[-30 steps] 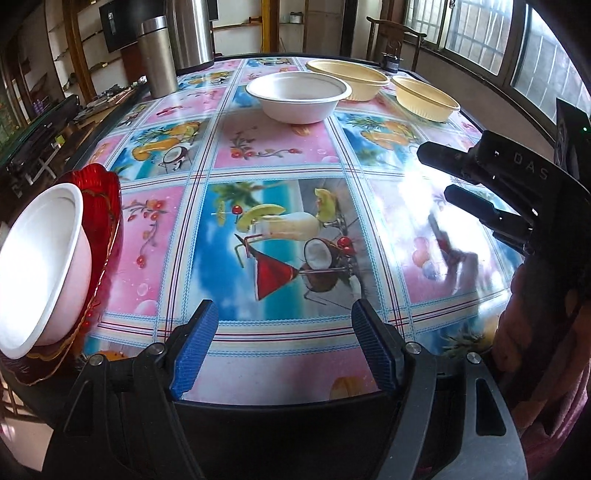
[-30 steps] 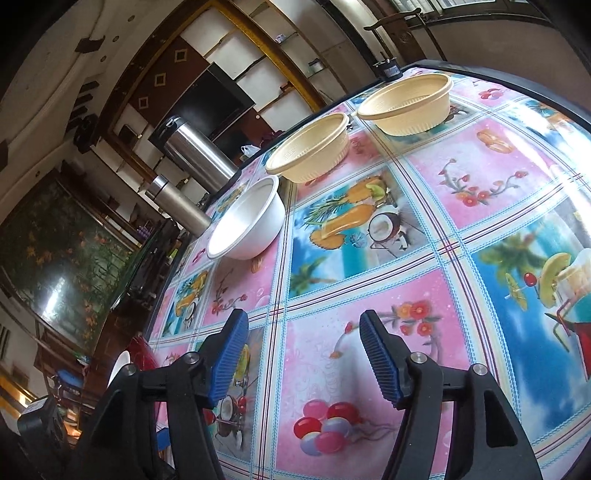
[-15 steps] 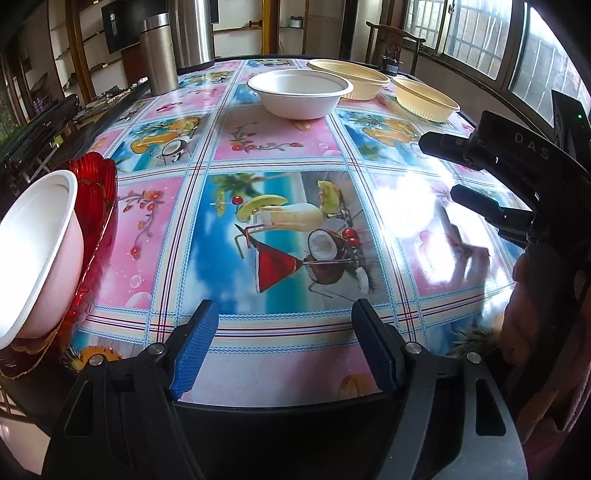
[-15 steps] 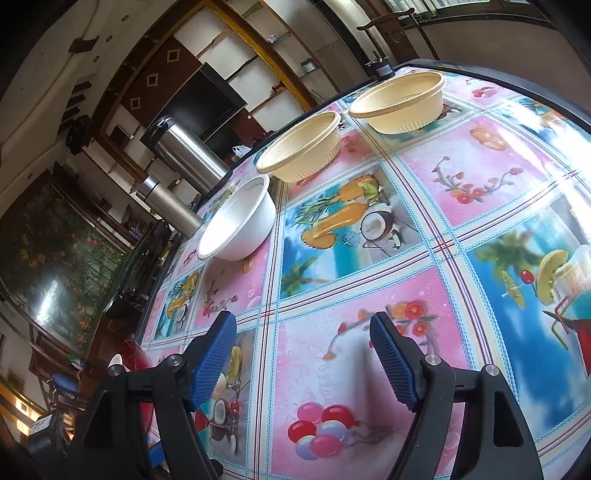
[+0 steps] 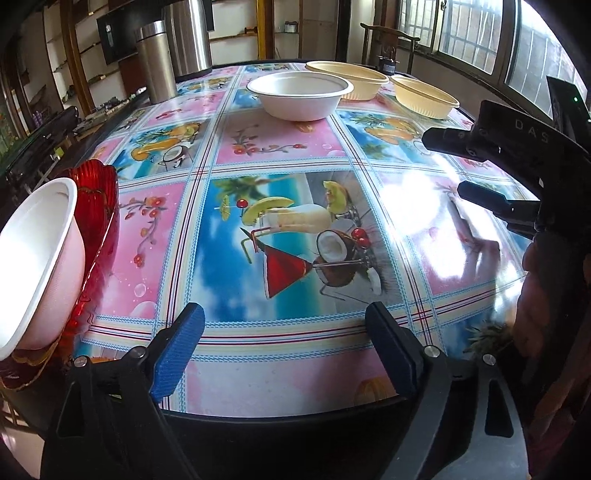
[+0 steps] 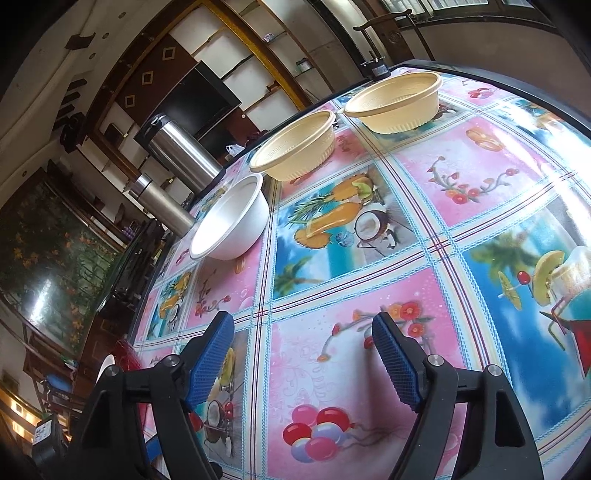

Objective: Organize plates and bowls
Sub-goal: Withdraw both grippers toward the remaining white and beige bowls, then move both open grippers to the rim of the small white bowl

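Observation:
A white bowl (image 5: 299, 94) stands at the far middle of the table, with two beige bowls (image 5: 351, 79) (image 5: 424, 99) behind it to the right. At the near left edge another white bowl (image 5: 37, 258) sits in a red plate (image 5: 99, 206). My left gripper (image 5: 288, 343) hovers open over the near table edge, holding nothing. The right gripper (image 5: 450, 162) shows at the right of the left wrist view, open. In the right wrist view my right gripper (image 6: 303, 354) is open above the tablecloth, with the white bowl (image 6: 231, 221) and beige bowls (image 6: 295, 147) (image 6: 397, 101) ahead.
A colourful patterned cloth covers the table (image 5: 280, 147). Two steel flasks (image 5: 157, 62) (image 5: 188, 35) stand at the far left corner. A chair (image 5: 388, 40) and windows lie beyond the table. A person's sleeve (image 5: 546, 295) is at the right.
The left gripper has risen and drawn back slightly, so the bowls look nearer the top. The right gripper has moved forward a little toward the bowls. Both stay open.

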Demonstrator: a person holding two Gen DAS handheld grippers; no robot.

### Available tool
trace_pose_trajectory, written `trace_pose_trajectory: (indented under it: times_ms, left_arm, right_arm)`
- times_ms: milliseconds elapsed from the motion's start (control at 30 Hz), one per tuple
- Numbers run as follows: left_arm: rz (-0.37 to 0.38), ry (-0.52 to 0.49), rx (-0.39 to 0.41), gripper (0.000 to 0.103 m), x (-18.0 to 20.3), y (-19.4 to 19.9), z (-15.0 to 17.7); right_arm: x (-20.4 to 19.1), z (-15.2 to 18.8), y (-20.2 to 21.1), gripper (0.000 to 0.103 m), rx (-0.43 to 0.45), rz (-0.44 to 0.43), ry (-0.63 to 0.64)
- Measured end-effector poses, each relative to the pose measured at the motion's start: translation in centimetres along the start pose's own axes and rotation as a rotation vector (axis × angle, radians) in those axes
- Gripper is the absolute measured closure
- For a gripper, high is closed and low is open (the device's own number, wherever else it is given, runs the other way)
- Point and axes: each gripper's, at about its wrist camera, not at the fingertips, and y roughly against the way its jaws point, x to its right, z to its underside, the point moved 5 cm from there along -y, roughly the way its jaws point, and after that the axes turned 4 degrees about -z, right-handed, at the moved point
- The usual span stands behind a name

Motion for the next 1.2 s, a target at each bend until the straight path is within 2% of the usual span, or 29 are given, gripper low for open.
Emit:
trace_pose_trajectory:
  times_ms: [67,133,267,400,533,633,767,1033,1100,1200]
  left_arm:
    - [0.020,0.008,-0.004,0.014,-0.5,0.5,-1.0]
    - [0.017,0.012,0.032,0.014,-1.3,1.7,-3.2]
    - [0.035,0.036,0.055,0.014,-3.0,3.3,-8.9]
    - [0.096,0.156,-0.014,0.014,-5.7,2.2,-15.5]
    - [0.061,0.201,-0.110,0.014,-7.4,-1.5,-19.8]
    - [0.037,0.236,-0.193,0.014,-8.0,-4.6,-21.3]
    - [0.058,0.288,-0.245,0.014,-7.8,-7.7,-22.4]
    - [0.157,0.487,-0.241,0.014,-7.4,-10.3,-22.4]
    - [0.193,0.552,-0.221,0.014,-7.1,-10.4,-22.3]
    - [0.202,0.622,-0.177,0.014,-6.8,-10.1,-22.0]
  right_arm:
    - [-0.1,-0.4,-0.2,0.022,-0.013,-0.009,-0.004]
    - [-0.3,-1.5,-0.9,0.022,-0.040,-0.017,-0.012]
    - [-1.8,-6.0,-2.4,0.022,-0.050,-0.090,-0.061]
    - [-4.0,-11.4,-5.2,0.018,-0.086,-0.137,-0.083]
    - [-3.8,-13.5,-9.0,0.017,-0.166,-0.189,-0.218]
    - [-2.1,-13.1,-11.0,0.017,-0.168,-0.233,-0.323]
    - [-0.2,-11.9,-13.1,0.018,-0.213,-0.223,-0.328]
    - [-0.1,-12.0,-13.7,0.018,-0.207,-0.297,-0.369]
    - [-0.4,-11.9,-13.9,0.018,-0.225,-0.321,-0.373]
    - [-0.7,-12.3,-13.7,0.018,-0.219,-0.341,-0.376]
